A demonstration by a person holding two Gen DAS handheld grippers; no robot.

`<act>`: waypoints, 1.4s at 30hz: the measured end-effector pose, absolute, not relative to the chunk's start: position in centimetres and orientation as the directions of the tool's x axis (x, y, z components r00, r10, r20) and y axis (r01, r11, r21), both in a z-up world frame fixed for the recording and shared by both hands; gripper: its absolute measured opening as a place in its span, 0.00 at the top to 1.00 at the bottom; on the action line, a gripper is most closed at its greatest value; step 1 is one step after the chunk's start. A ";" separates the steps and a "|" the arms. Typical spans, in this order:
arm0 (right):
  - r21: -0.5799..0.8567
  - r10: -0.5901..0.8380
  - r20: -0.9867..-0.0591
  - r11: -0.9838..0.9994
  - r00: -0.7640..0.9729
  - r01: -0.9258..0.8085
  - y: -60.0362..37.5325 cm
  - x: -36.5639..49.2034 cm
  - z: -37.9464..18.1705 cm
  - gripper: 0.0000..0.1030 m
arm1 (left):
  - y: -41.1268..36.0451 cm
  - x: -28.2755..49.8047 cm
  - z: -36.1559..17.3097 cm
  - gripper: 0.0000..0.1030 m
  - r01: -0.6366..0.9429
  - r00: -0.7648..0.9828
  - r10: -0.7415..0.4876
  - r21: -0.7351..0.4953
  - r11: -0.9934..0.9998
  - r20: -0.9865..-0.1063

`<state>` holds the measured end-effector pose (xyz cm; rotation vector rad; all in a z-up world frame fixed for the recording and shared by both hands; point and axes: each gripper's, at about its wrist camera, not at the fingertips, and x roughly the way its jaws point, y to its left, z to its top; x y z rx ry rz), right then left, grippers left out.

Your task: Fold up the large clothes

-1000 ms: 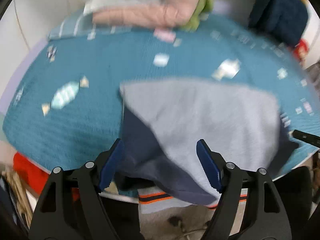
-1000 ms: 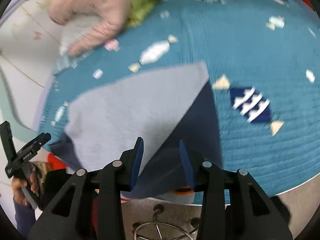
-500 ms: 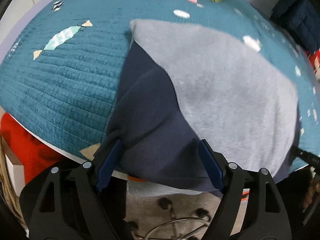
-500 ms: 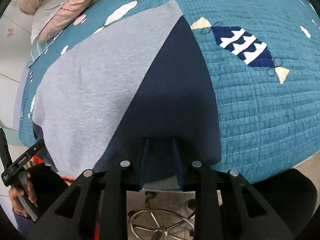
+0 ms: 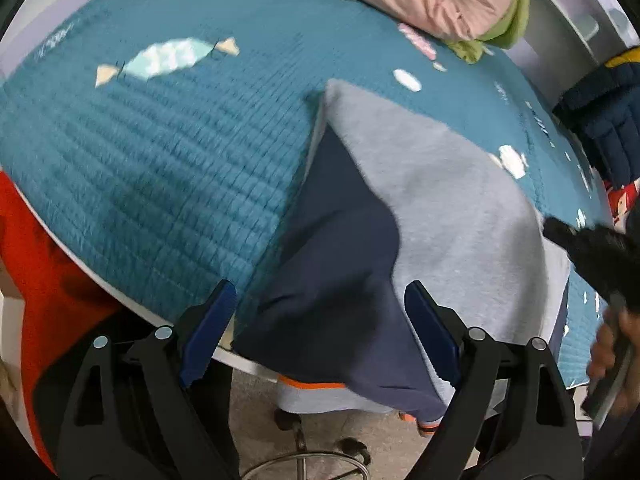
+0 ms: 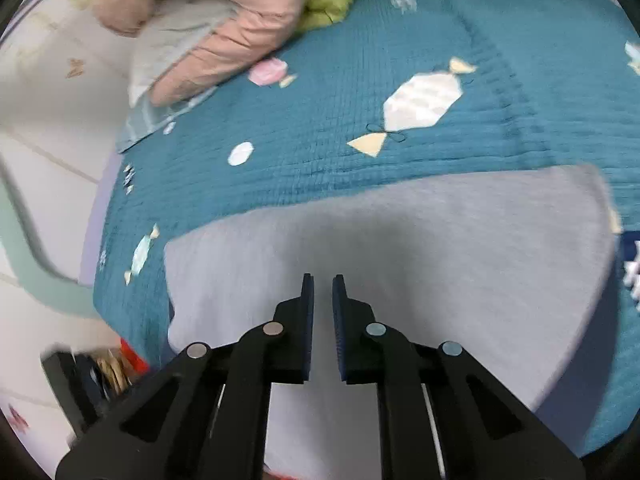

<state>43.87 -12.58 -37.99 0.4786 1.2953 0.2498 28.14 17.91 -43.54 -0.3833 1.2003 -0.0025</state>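
Teal quilted cloth (image 5: 168,168) printed with candy shapes covers the table, and a pink padded jacket (image 6: 224,28) is heaped at its far edge. We judge the step in hand to be taking fresh holds on the garment (image 5: 440,200) for its next fold, so we should place each grip squarely on an edge and keep the layers even as we lift. Our left gripper (image 5: 316,332) hovers over the near navy corner, its jaws opening wide with that cloth between them, unpinched. Our right gripper (image 6: 322,320) sits above the grey panel, jaws closing almost together with nothing between them. This garment lies at the near table edge, grey fleece lining turned up over navy, orange-trimmed hem hanging off.
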 end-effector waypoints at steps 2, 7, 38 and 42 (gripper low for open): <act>0.451 0.421 -0.882 0.885 0.210 0.118 -11.8 45.2 -39.9 0.94 | 18.2 28.1 -44.3 0.16 -0.207 0.353 -0.202 -0.287 0.935 -0.913; 0.462 0.430 -0.881 0.871 0.195 0.167 -12.1 46.0 -42.3 0.97 | 18.8 27.9 -46.4 0.16 -0.236 0.310 -0.226 -0.305 0.923 -0.924; 0.479 0.446 -0.869 0.868 0.216 0.133 -12.2 31.0 -40.6 1.00 | 19.2 24.3 -49.4 0.22 -0.310 0.243 -0.393 -0.455 0.835 -0.887; 0.434 0.401 -0.876 0.897 0.266 0.077 -11.4 29.9 -39.0 0.97 | 18.5 23.9 -47.8 0.44 -0.264 0.263 -0.374 -0.439 0.859 -0.890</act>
